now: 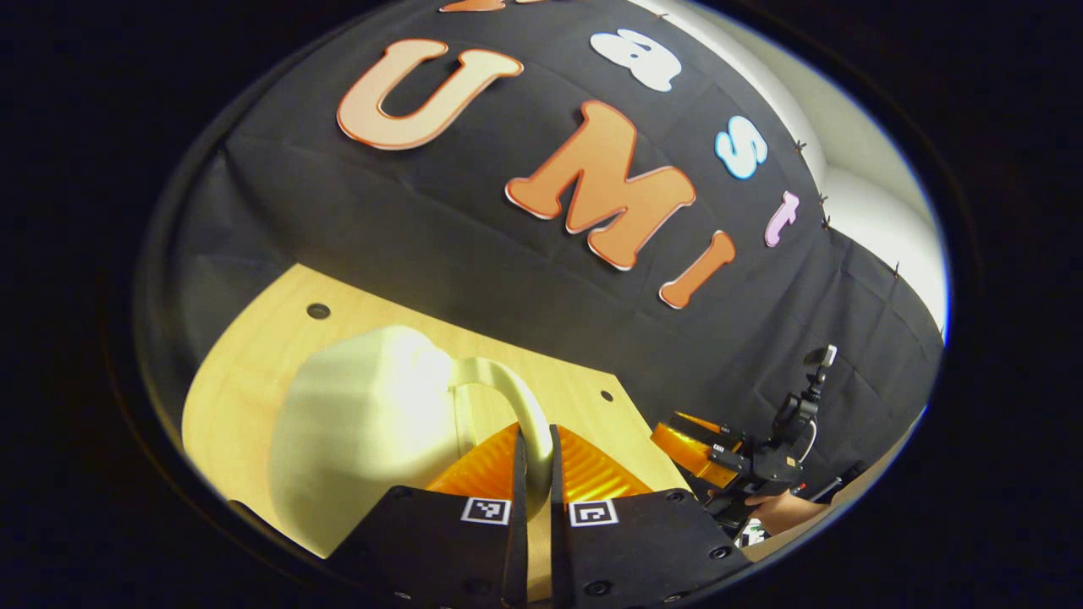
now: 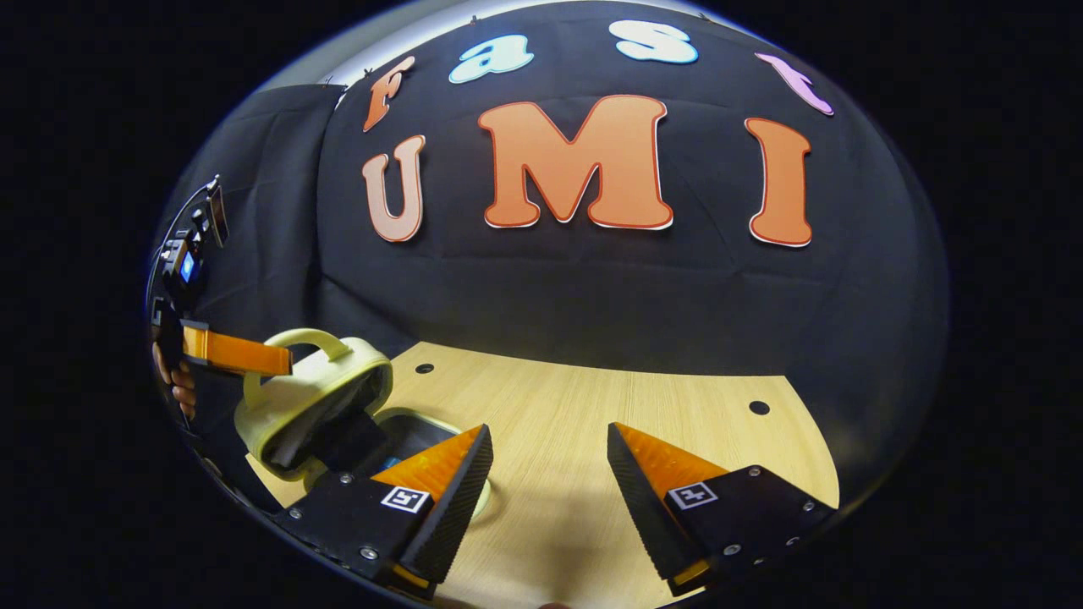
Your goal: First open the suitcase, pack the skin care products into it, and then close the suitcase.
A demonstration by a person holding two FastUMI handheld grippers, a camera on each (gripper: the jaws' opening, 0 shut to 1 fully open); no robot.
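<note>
A cream suitcase lies on the wooden table. In the left gripper view its lid (image 1: 364, 423) bulges close in front, and my left gripper (image 1: 535, 461) is shut on the curved handle (image 1: 508, 389). From the right gripper view the lid (image 2: 288, 406) stands partly raised over the dark-lined base (image 2: 406, 427). The left gripper (image 2: 283, 362) holds that lid by the handle (image 2: 300, 337). A small blue item shows inside the base; the rest of the interior is hidden. My right gripper (image 2: 550, 474) hangs open over bare table to the right of the suitcase, with nothing between its fingers.
The light wooden table (image 2: 592, 397) has small round holes (image 2: 759, 407) near its back edge. Black cloth walls close it in behind and to the sides. A hand (image 1: 783, 512) holds the right gripper (image 1: 685, 444) off to the side.
</note>
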